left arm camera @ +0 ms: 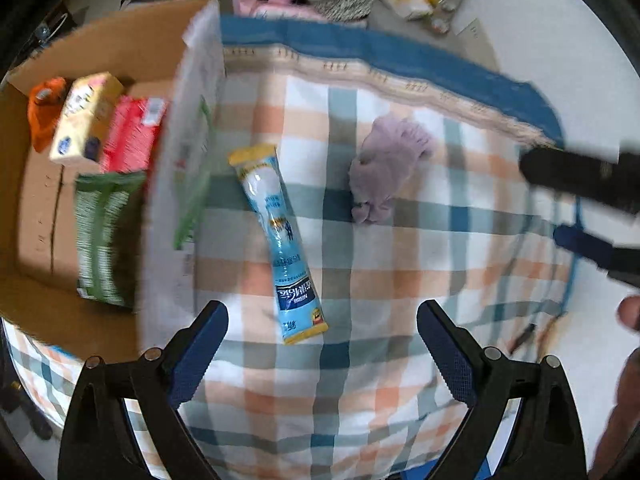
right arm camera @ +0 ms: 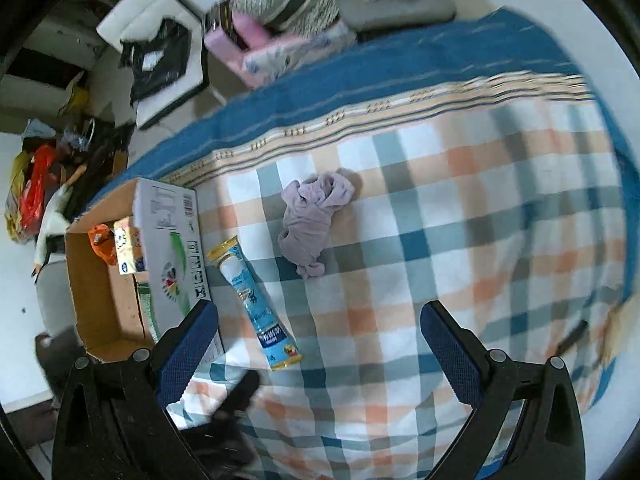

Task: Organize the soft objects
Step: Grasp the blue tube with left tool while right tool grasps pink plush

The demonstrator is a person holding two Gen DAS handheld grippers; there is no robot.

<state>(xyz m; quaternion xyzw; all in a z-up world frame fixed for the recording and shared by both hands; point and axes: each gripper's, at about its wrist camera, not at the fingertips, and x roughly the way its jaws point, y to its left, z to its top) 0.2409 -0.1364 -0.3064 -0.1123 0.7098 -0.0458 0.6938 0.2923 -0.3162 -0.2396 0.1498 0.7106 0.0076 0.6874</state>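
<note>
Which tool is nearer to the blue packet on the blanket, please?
Left. The left tool hangs open right over the blue packet's lower end; the right tool is open too, farther back, the packet up and to its left.

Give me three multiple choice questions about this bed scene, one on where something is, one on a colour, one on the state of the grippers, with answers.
1. Where does the blue packet lie?
A. inside the box
B. on the checked cloth, between the cardboard box and the purple garment
C. on the floor

2. What colour is the crumpled garment?
A. pale purple
B. red
C. black

3. How do the left gripper and right gripper stand?
A. both shut on the packet
B. one holds the garment
C. both open, holding nothing

Answers: B, it rests on the cloth beside the box. A, its folds look lilac. C, the fingers are spread over bare cloth.
</note>
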